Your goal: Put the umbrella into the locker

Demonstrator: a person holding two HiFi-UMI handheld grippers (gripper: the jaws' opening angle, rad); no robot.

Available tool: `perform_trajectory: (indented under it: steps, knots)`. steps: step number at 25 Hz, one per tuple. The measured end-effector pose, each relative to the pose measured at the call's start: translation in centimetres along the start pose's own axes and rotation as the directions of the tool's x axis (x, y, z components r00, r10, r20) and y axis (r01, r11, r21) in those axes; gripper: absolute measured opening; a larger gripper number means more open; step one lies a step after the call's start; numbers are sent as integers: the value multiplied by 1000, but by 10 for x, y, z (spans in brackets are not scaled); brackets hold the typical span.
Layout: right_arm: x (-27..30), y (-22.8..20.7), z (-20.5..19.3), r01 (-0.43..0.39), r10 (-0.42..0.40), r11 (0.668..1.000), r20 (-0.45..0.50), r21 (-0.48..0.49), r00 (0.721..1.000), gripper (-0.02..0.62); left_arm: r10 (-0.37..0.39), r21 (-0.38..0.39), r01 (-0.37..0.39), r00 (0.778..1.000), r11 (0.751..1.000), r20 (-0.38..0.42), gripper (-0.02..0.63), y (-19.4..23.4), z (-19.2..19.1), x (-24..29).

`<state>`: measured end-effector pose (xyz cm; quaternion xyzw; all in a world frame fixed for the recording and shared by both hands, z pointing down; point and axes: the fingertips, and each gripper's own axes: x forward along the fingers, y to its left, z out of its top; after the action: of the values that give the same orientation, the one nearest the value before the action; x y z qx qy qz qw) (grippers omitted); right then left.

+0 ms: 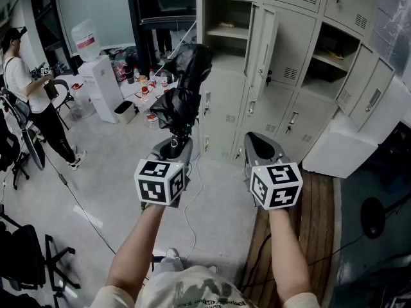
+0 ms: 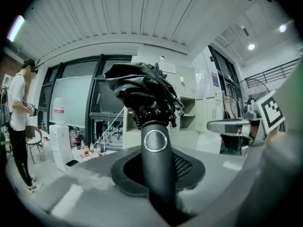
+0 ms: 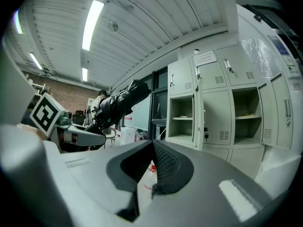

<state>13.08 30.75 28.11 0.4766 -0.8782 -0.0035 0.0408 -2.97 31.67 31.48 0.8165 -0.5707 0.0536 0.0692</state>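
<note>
1. Umbrella (image 1: 183, 88) first, set against the largest thing in view: the locker bank (image 1: 282, 69) is filling the upper right of the head view. The folded black umbrella is hanging in the air in front of it at upper centre, not yet inside any compartment.
2. Two compartments are standing open. The top-centre compartment (image 1: 226, 40) is showing its door (image 1: 263, 40) swung out, and the right-hand compartment (image 1: 329, 56) is gaping further along. The door-opening step is therefore looking done. Carrying the umbrella across, sliding it in and letting go are what I judge to be remaining.
3. The left tool (image 1: 173, 147) is clamping the umbrella's handle (image 2: 156, 160). In the left gripper view the handle is rising straight up between its jaws, with the canopy bunching above.
4. The right tool (image 1: 260, 145) is riding just beside the left one at lower centre. Its jaws are pressing together with nothing between them, as the right gripper view is showing.
5. Several things are staying unclear:
   - Nothing is telling which compartment is the one intended.
   - The handle's lower end is disappearing down between the left tool's jaws.
   - A small flat thing (image 1: 226, 25) on the top-centre shelf is too dim to name.
</note>
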Motion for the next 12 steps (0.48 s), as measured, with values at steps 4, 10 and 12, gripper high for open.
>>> perform_trajectory:
  steps: [4, 10, 12]
  knots:
    - [3, -1, -4, 8, -7, 1000, -11, 15, 1000, -3, -7, 6, 7, 1000, 1000, -15, 83, 0, -2, 3]
    - [17, -7, -5, 30, -29, 999, -9, 33, 1000, -5, -33, 17, 33, 999, 999, -26, 84, 8, -3, 20]
    - [26, -9, -5, 35, -35, 999, -9, 34, 999, -5, -45, 19, 45, 999, 999, -30, 84, 13, -3, 29]
